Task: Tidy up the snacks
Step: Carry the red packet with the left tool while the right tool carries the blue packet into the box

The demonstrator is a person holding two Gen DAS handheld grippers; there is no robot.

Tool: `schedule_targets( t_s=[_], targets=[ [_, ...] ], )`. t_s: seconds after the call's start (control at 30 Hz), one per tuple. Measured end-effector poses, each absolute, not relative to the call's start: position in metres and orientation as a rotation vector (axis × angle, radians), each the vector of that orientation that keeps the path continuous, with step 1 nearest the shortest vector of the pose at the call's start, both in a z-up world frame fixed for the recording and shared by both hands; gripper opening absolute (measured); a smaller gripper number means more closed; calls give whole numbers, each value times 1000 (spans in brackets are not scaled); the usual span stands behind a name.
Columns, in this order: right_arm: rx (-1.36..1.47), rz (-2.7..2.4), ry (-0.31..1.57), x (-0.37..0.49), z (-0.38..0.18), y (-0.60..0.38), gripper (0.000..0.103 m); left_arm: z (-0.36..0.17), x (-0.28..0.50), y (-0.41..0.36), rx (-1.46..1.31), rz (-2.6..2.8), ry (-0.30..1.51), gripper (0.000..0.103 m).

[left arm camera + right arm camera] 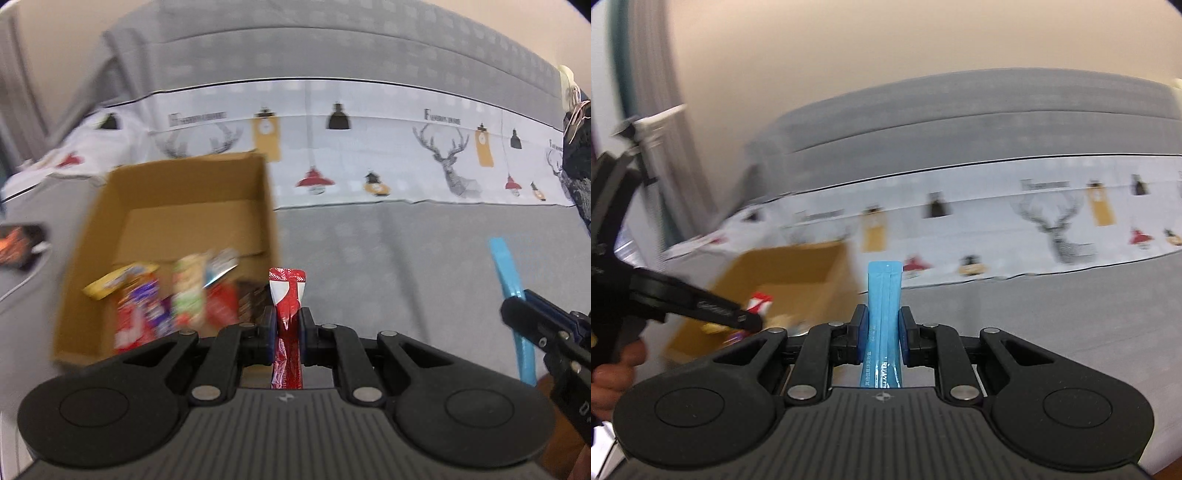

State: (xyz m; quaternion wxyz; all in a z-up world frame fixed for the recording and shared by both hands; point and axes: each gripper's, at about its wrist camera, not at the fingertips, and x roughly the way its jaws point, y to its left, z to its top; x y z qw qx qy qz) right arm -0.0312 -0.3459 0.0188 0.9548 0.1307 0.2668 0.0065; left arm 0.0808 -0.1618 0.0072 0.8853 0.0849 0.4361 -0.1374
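clamping a red and white snack stick (pixel 287 302), the left tool (pixel 287 325) sits at the bottom centre of the left wrist view, its jaws drawn narrow with the pads pressed on the packet's sides and the packet's top end standing up past the fingertips. just left of it, in the lower left of that frame, an open cardboard box (pixel 184 206) rests on a grey bed (pixel 388 258); blurred, colourful snack packets (pixel 166 299) are heaped in its near end, while its far end shows bare cardboard. a white cloth printed with deer and lamps (pixel 369 147) runs across the middle of the frame behind the box. a dark packet (pixel 22 245) lies on the bed at the left edge. in the right wrist view the right tool (pixel 882 332) is likewise pinched narrow on a light blue snack stick (pixel 884 295), which rises upright between the pads at the centre. the same box appears blurred at the left of centre, and the left tool reaches in from the left edge with a person's fingers (pixel 617 365) wrapped on its handle.
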Motion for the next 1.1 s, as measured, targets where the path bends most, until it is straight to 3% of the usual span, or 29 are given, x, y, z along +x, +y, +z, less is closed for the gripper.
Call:
schedule_targets(
  t_s=[0.43, 1.1],
  targets=[
    [136, 217, 580, -98, 47, -219, 18, 9, -35, -41, 169, -197, 863, 13],
    [57, 193, 566, -112, 57, -198, 18, 13, -57, -23, 103, -218, 809, 13]
  ],
)
